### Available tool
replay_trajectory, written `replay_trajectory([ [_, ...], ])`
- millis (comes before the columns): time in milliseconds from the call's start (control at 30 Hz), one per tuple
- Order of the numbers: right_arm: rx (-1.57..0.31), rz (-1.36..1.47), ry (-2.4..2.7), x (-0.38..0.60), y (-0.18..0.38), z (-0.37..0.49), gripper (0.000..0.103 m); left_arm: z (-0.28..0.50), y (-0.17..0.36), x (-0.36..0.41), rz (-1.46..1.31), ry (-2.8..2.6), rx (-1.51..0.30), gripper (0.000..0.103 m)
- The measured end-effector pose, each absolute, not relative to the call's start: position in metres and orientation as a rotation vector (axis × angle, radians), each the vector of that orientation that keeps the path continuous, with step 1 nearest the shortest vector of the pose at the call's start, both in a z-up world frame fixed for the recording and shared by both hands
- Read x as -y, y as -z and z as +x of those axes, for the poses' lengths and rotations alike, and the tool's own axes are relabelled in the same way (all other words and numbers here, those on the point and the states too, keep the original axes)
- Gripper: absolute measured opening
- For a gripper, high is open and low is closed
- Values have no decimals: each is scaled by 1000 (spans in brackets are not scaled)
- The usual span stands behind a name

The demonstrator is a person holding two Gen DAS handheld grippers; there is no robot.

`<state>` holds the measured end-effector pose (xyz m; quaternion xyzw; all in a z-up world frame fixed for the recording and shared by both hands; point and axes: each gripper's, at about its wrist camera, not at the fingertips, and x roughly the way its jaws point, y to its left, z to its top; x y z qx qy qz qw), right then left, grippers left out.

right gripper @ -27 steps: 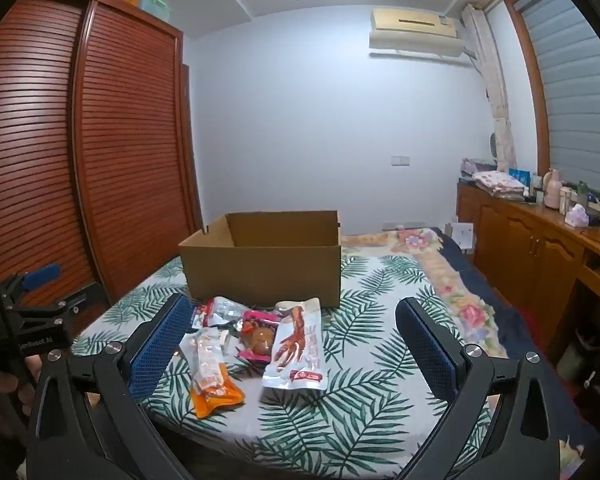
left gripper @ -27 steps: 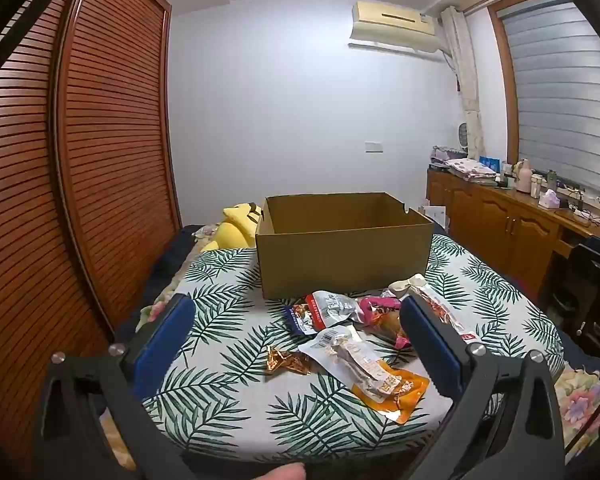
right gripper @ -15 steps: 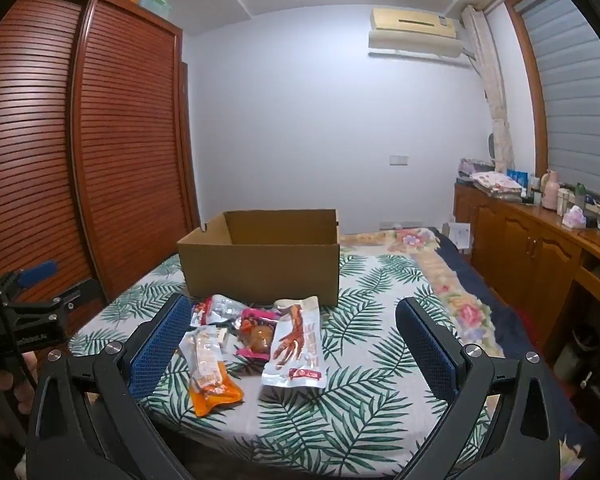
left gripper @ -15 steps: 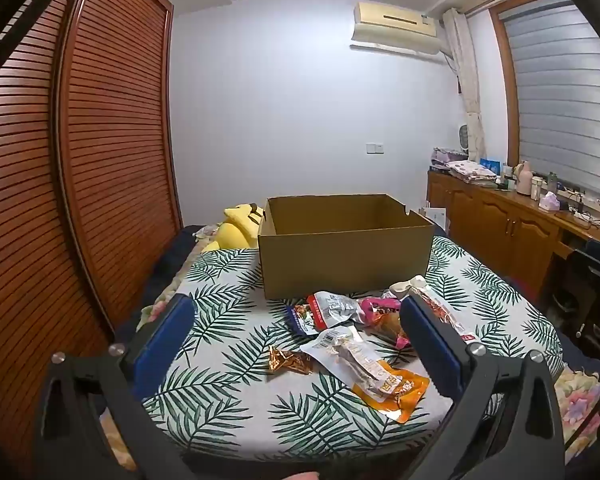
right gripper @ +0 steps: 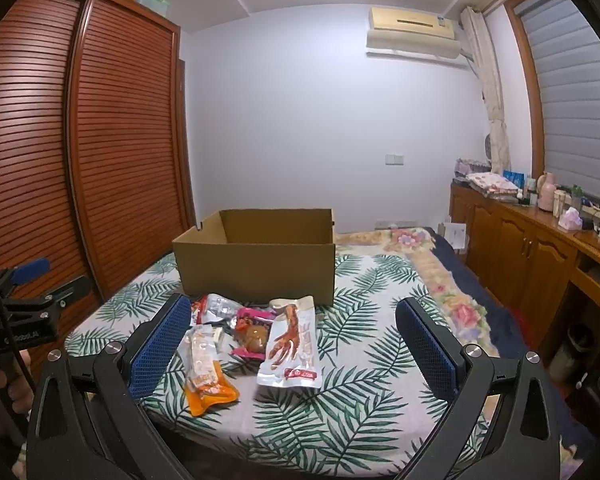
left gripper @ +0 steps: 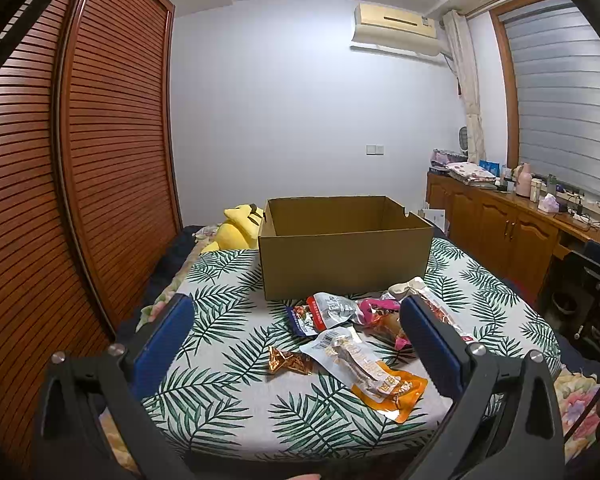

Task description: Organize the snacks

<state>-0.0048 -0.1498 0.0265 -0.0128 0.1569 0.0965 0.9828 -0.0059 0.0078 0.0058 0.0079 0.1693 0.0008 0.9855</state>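
Both the left gripper and right gripper hung released and empty above the near edge of the leaf-print bedspread. No packet had reached the open brown cardboard box, so sorting seemed unstarted. Next, probably, one should descend onto the orange-ended clear snack pouch.

Loose snack packets flat on leaf-print cloth before open cardboard box

walls white; louvred wardrobe; window blind; sideboard

I can't read any words for sure. The white packet lying between my right gripper's fingers has a red label with print, but the letters are too small and blurry.
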Motion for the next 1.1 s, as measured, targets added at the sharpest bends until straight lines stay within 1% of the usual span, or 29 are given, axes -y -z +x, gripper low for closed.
replay_trajectory([
  [1100, -321, -24, -172, 151, -26, -6, 103, -9, -6, -4, 2, 7, -333, 103],
])
